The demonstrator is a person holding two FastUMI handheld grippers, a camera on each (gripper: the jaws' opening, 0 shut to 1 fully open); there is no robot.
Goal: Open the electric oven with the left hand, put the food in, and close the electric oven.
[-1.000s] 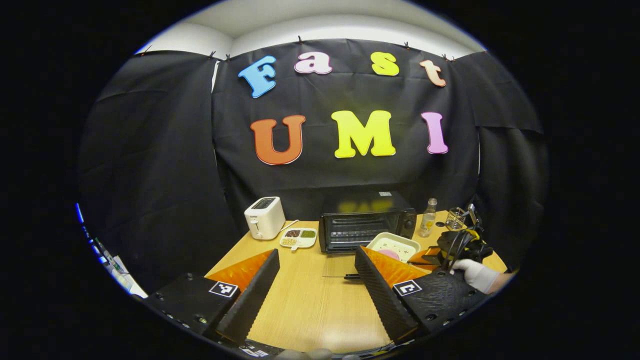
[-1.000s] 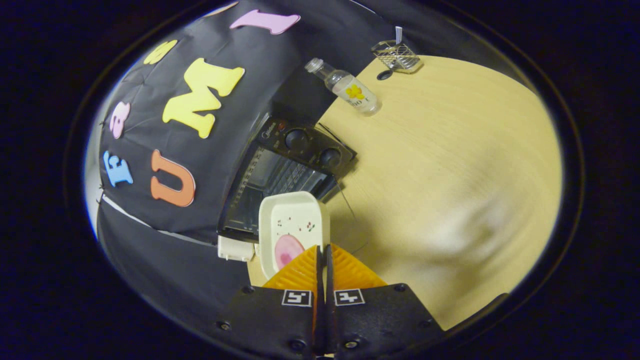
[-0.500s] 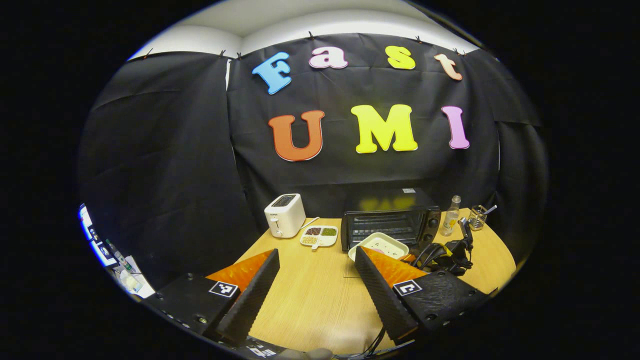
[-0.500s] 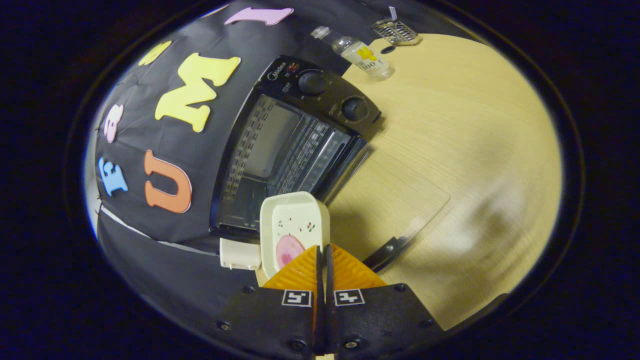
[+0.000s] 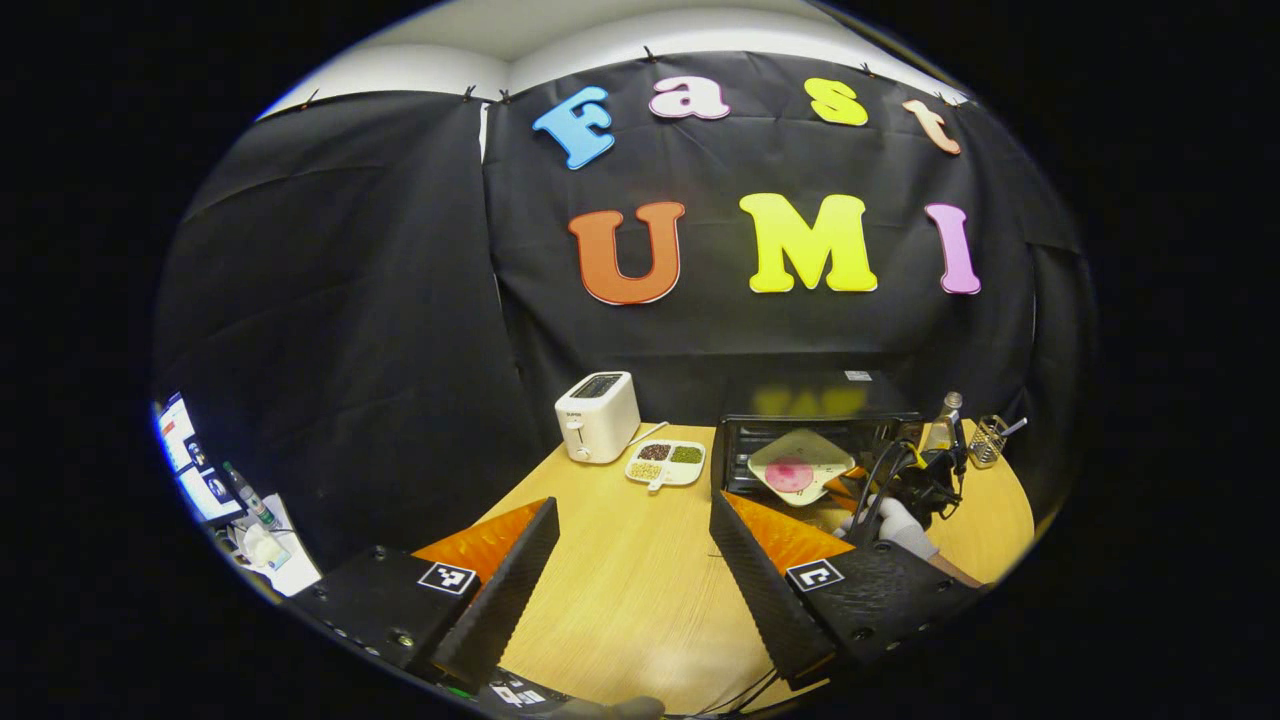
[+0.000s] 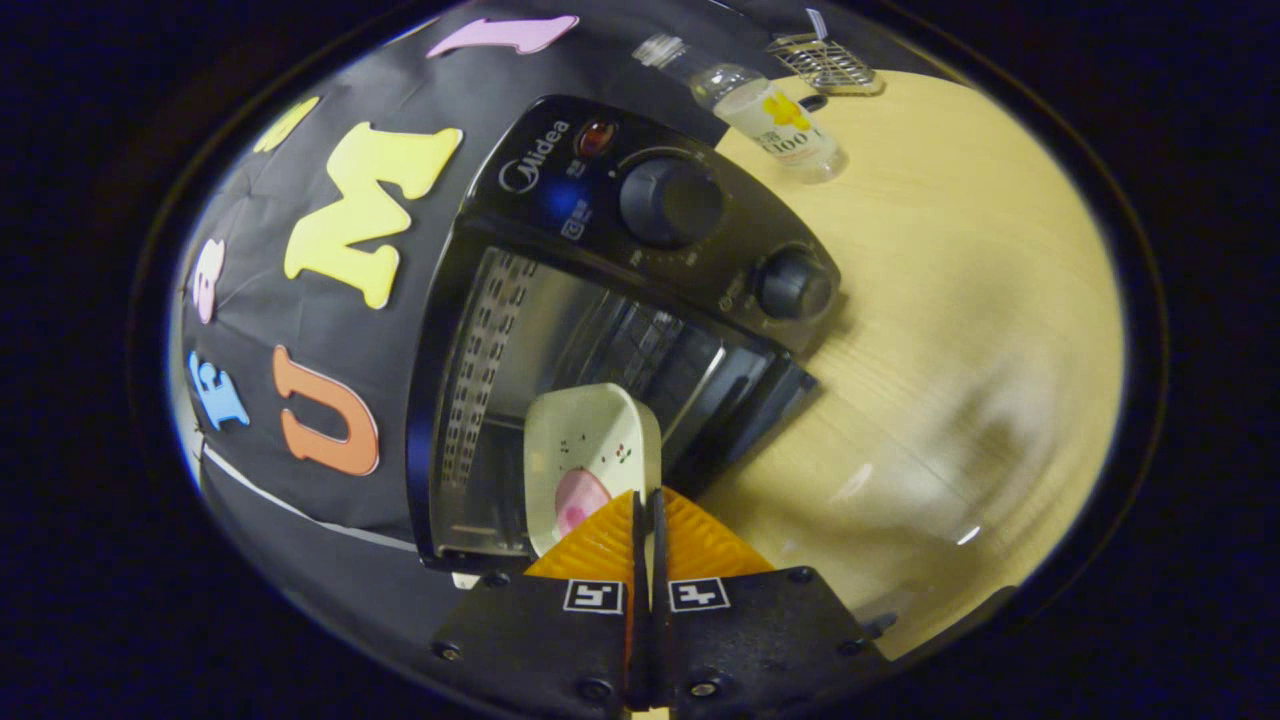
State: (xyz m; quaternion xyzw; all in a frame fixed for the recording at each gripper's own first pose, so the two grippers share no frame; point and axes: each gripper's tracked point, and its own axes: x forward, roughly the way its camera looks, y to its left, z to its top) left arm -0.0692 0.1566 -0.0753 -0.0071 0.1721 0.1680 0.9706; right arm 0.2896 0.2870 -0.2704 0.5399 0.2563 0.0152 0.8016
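Orange jaws of our right gripper [image 6: 645, 520] pinch the cream dish's [image 6: 590, 450] rim, food at the oven [image 6: 600, 330] mouth, twelve o'clock; keep it level, we judge; left gripper [image 5: 630, 560] jaws spread over the surface [image 5: 620, 600].

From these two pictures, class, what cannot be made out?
- Black electric oven: cavity floor, hidden by the white rectangular dish, right gripper view.
- Right gripper: grip on the dish rim, covered by its orange fingers.
- Divided snack tray: contents too small, left gripper view.
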